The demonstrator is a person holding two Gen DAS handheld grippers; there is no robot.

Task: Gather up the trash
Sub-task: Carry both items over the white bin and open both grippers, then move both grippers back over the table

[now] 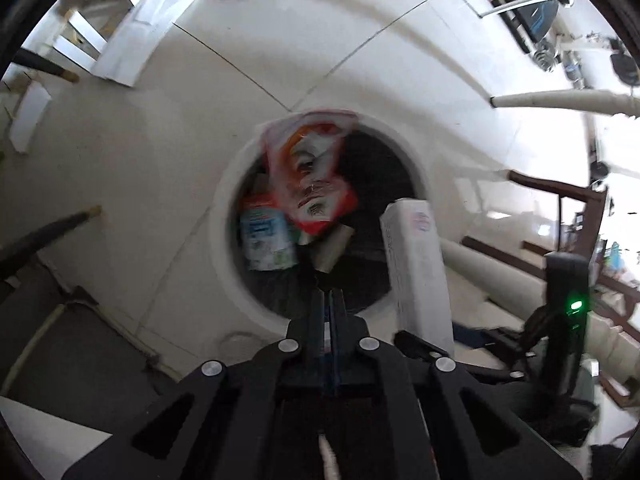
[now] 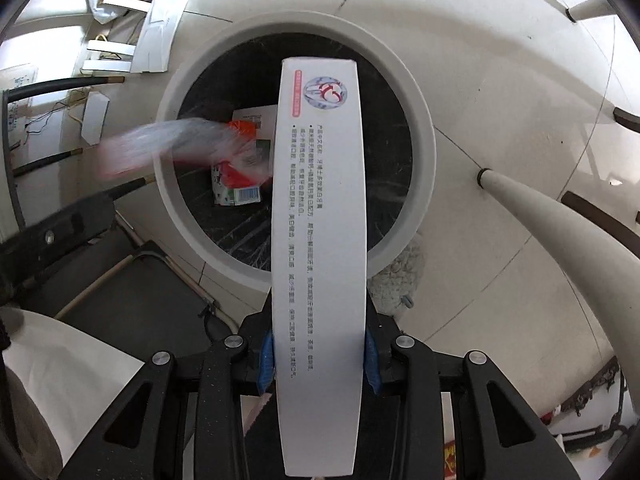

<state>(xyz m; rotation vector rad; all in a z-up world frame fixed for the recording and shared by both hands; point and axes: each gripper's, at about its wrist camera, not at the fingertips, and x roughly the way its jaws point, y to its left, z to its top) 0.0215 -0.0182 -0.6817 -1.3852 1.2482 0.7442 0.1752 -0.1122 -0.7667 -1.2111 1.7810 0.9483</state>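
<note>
**Toothpaste box poised over the bin, wrapper in mid-air**

Toothpaste box (image 2: pixel 319 264): a long white carton, printed on its upper face, clamped near its near end between the blue pads (image 2: pixel 265 364) of the right hand-held gripper (image 2: pixel 319 364). Its far end reaches out over the open mouth of the round white trash bin (image 2: pixel 424 128), which stands on the tiled floor (image 2: pixel 500 80) and is lined with a black bag.

A red-and-clear plastic wrapper (image 1: pixel 310 168) appears blurred above the bin's mouth, seemingly falling; in the right wrist view it smears across the bin's left rim. Below it, a blue-green carton (image 1: pixel 267 240) and cardboard tubes (image 1: pixel 332 246) lie on the bin's bottom.

The left hand-held gripper (image 1: pixel 330 300) hangs above the bin's near rim with its fingers pressed together, holding nothing I can make out.

Risks, as I judge them: the wrapper is light and partly over the left rim, so it may drift or snag there and land on the floor. The box is long and gripped at one end; released now, its near part sits over the near rim, so it could tip on the rim and fall outside. The two grippers are close and might collide.
</note>
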